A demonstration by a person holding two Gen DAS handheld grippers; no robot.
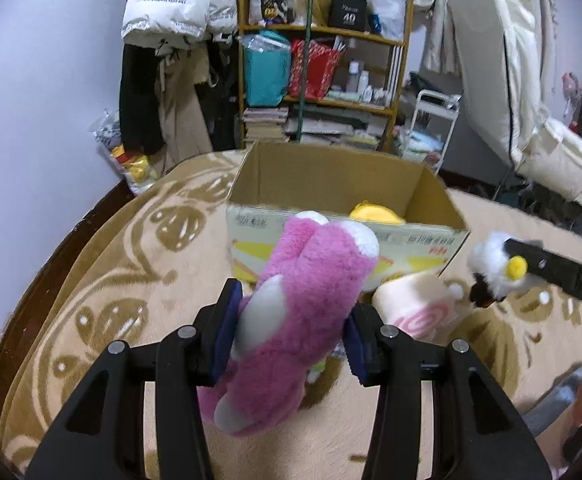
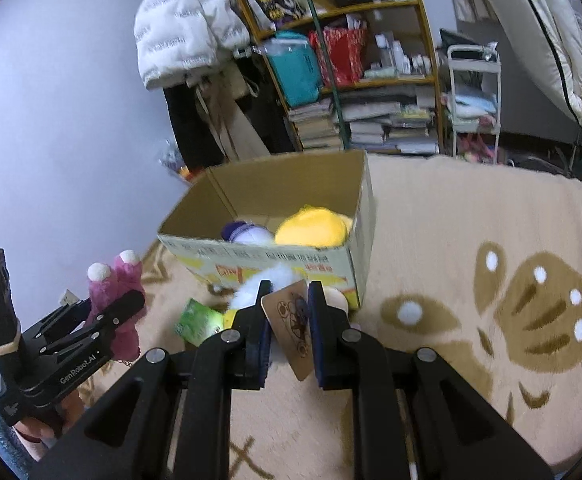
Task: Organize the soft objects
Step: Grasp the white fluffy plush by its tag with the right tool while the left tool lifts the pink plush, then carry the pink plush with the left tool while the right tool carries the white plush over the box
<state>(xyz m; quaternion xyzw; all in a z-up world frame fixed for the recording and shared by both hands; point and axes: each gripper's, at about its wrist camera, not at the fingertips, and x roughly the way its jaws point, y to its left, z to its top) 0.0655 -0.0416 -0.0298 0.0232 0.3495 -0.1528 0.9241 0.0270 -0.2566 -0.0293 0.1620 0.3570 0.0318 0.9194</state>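
Left gripper [image 1: 289,334] fingers [image 1: 227,328]: clamped on a pink plush toy [image 1: 311,292], one blue pad pressed into each flank. Toy held above the rug, its white-tipped ears toward the box.

Right gripper [image 2: 289,330] fingers [image 2: 260,332]: drawn in narrow on a small white plush toy [image 2: 267,280]; a brown card tag [image 2: 291,328] hangs between the pads. From the left wrist view this toy [image 1: 495,268] shows white fluff, a yellow pom-pom and a dark part below, gripped at the tip of the right gripper's black fingers [image 1: 531,258], off the rug.

Cardboard box [image 1: 343,184]: open at the top, standing on the rug just beyond both grippers, printed front wall facing them. Contents: a yellow plush toy [image 2: 313,228] against the right wall; a purple and white plush toy [image 2: 247,234] to its left.

Rug [image 2: 471,240]: beige, with brown leaf and paw patterns. On it, near the box front: a cream roll-shaped plush with pink swirl [image 1: 415,306] and a green packet-like item [image 2: 197,320], detail unclear.

Far side: wooden shelf [image 1: 323,32] loaded with books, bags and bottles; white padded jacket [image 1: 167,4] hanging to its left; white wire cart [image 2: 475,92] to its right.
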